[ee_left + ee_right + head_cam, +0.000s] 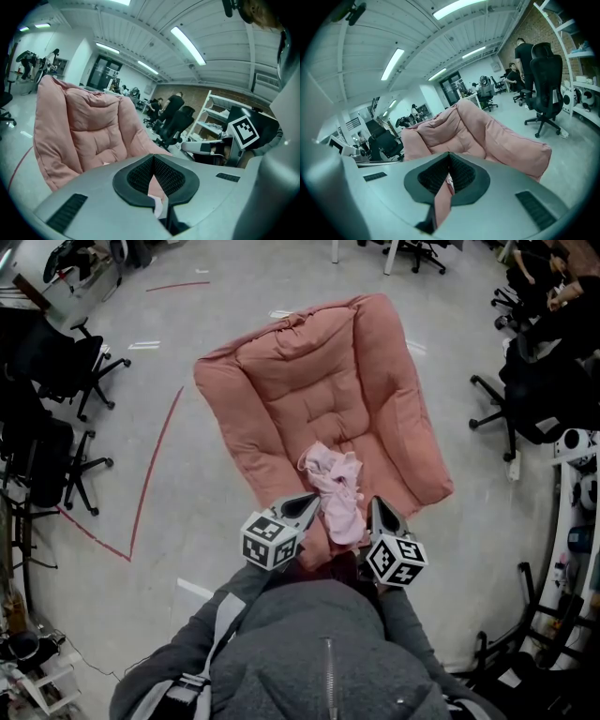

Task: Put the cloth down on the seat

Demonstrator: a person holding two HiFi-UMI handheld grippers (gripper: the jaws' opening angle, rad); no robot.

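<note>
Two claws, both clamped tight on the pink cloth [337, 491]: my left gripper [307, 505] and my right gripper [376, 509] each pinch a fold of it. It bunches between them, over the front edge of the pink seat [300, 381]. Beyond: grey floor [187, 296], office chairs [66, 362] at both sides.

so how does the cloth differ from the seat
The cloth is pale pink; the seat is a deeper salmon pink. The cloth is small and crumpled, bunched at the seat's front edge; the seat is far larger, spread out and padded with stitched tufts. The cloth looks thin, the seat thick. Both are soft pink fabric.
</note>
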